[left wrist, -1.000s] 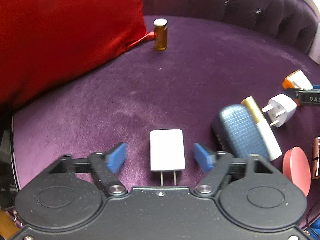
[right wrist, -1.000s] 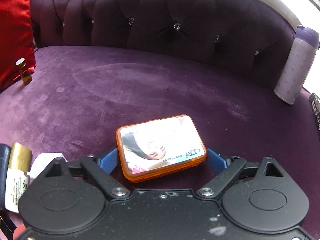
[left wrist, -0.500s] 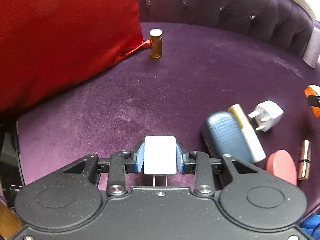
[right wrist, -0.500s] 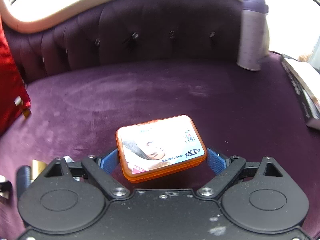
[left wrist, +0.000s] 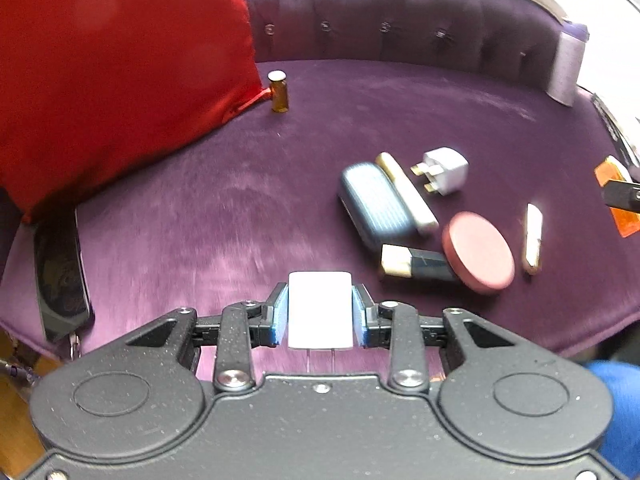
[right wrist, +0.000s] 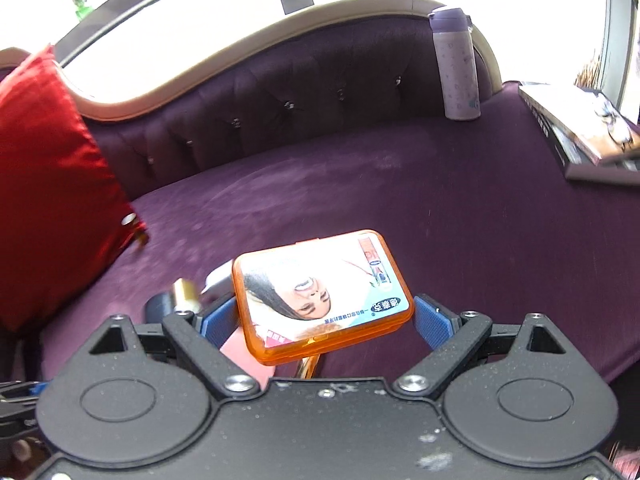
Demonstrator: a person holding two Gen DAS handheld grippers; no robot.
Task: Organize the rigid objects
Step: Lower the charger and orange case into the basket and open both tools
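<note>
Left tongs (left wrist: 320, 312), open around the white charger (left wrist: 320, 310) a second ago, now clamp it above the sofa seat (left wrist: 200, 200). Right tongs (right wrist: 324, 316) grip the orange case (right wrist: 320, 296), raised higher; both items appear ready for relocation.

A purple velvet sofa (right wrist: 400, 184) fills the scene, its button-tufted backrest (right wrist: 280, 100) edged above by a curved cream frame (right wrist: 248, 40). A red satin cushion (right wrist: 44, 184) leans at the backrest's left end. Behind the backrest, a window (right wrist: 192, 8) glares overexposed white.
</note>
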